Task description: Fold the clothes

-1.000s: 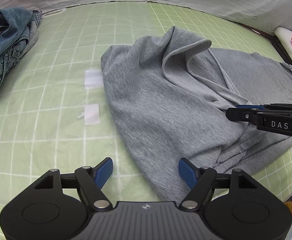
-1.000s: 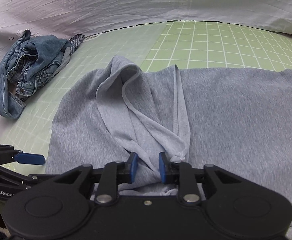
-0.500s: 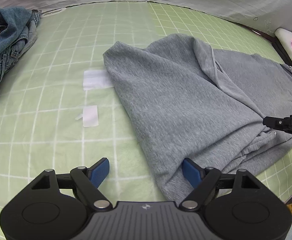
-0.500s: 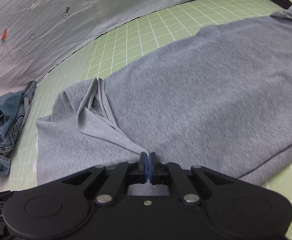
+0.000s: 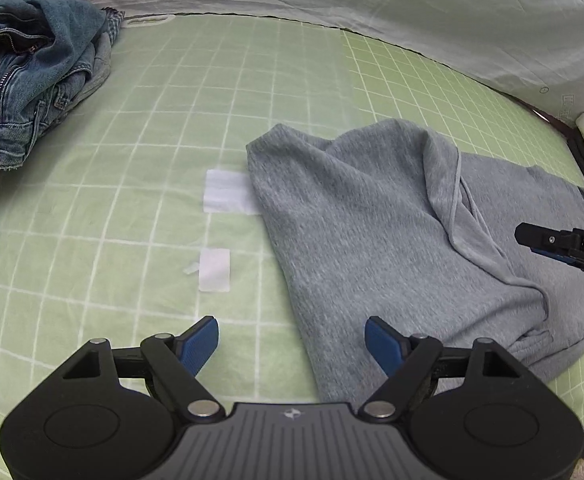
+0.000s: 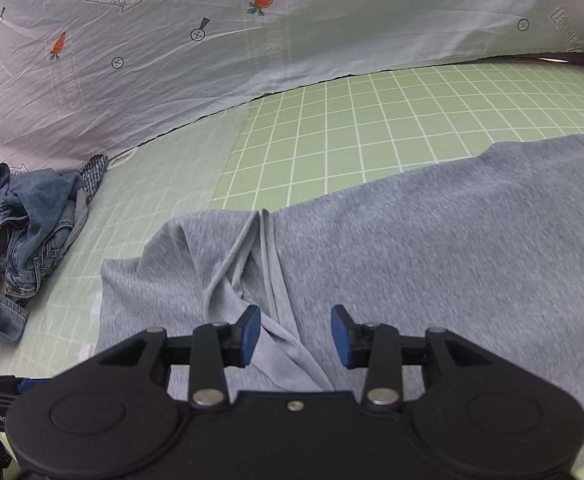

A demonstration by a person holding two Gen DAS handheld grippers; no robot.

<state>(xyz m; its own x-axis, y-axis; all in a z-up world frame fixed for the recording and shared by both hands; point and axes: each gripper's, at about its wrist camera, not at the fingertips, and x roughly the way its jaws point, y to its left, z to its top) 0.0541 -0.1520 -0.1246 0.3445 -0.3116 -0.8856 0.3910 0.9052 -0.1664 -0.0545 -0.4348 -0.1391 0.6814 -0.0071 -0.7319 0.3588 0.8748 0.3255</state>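
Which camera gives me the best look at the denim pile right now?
Left wrist: the denim pile sits large at upper left, zipper and button visible, though the frame edge crops it. The right wrist view shows the pile whole but smaller, far left.

both cameras are sitting just behind their own fingers and are looking forward and steeply down, near the surface. the left wrist view is facing across the green grid mat (image 5: 164, 128) toward the white sheet (image 5: 411, 12) at the back, with the grey garment (image 5: 371, 220) on its right side. the right wrist view is looking over the same grey garment (image 6: 431, 240) toward the same sheet. both views are sharing the garment, the mat and the denim pile (image 5: 28, 64) at the left; each is catching the other tool at its edge.
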